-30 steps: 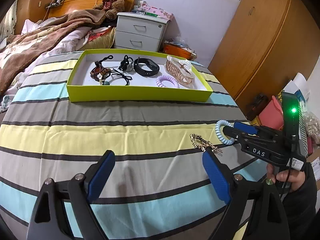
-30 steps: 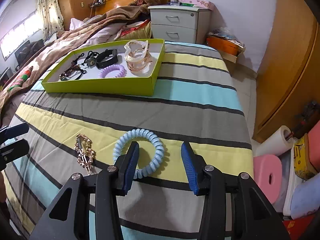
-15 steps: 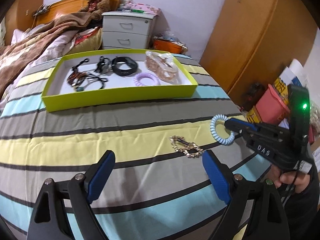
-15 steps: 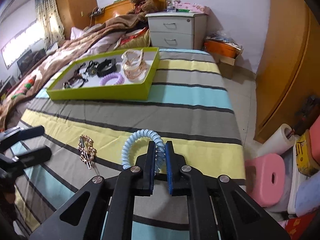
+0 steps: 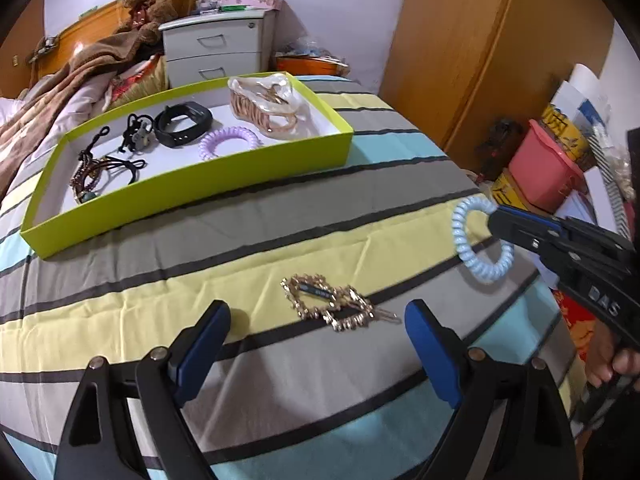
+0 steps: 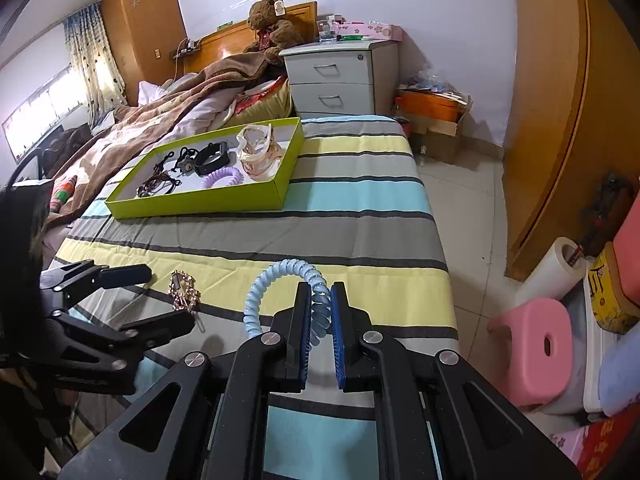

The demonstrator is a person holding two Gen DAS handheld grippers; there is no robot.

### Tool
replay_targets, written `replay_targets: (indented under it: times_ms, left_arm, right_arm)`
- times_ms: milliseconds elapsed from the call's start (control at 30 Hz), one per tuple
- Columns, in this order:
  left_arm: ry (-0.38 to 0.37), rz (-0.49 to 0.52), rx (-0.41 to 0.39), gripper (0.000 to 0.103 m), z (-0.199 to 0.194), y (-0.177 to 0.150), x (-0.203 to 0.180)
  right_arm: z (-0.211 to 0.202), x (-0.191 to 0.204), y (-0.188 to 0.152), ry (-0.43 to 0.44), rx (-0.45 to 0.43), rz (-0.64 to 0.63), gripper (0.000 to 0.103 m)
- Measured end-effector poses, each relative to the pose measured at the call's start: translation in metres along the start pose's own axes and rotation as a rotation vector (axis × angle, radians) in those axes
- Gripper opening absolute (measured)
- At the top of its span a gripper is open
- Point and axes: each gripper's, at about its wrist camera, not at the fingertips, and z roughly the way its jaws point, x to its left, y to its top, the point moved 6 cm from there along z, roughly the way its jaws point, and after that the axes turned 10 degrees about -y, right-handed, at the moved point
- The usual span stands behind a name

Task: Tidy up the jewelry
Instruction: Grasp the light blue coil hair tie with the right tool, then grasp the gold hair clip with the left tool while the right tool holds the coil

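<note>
we clamp the right gripper (image 6: pixel 321 300) on the blue coil hair tie (image 6: pixel 280 280), pinching one side of the loop so the rest hangs free, clear of the striped bedspread (image 6: pixel 360 208). we hold the left gripper (image 5: pixel 316 344) wide open and empty, its fingers straddling the gold hair clip (image 5: pixel 332 304) that lies flat on the bedspread, ready to close. the green tray (image 5: pixel 192 196), already holding other accessories, sits well beyond as the likely destination.

1. The right gripper (image 6: pixel 321 312) points downward, its blue pads clamped together on the pale blue coil hair tie (image 6: pixel 280 280).
2. The left gripper (image 5: pixel 316 336) angles downward, jaws spread wide, nothing between them.
3. A hand (image 5: pixel 612 364) grips the right gripper's handle.
</note>
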Motion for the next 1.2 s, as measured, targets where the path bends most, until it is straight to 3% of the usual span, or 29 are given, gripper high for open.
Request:
replay_targets:
  times_ms: [367, 733, 900, 933, 1067, 1200]
  left_arm:
    - [0.048, 0.038, -0.003, 0.087, 0.009, 0.005, -0.005]
    - [0.087, 0.061, -0.005, 0.046, -0.002, -0.002, -0.002]
    - [0.124, -0.007, -0.026, 0.047, -0.011, -0.007, 0.013]
    - [0.111, -0.016, -0.029, 0.051, -0.011, -0.006, 0.014]
    - [0.090, -0.009, -0.031, 0.058, -0.004, 0.000, 0.010]
    - [0.123, 0.002, -0.030, 0.060, 0.003, 0.006, 0.009]
  right_arm:
    - [-0.003, 0.002, -0.003, 0.022, -0.003, 0.005, 0.010]
    - [-0.005, 0.004, 0.001, 0.033, -0.011, 0.007, 0.010]
    - [-0.007, 0.005, 0.002, 0.039, -0.022, 0.007, 0.010]
    - [-0.007, 0.006, 0.003, 0.039, -0.024, 0.006, 0.010]
    - [-0.008, 0.006, 0.003, 0.037, -0.027, 0.006, 0.010]
    - [-0.007, 0.007, 0.002, 0.038, -0.024, 0.003, 0.010]
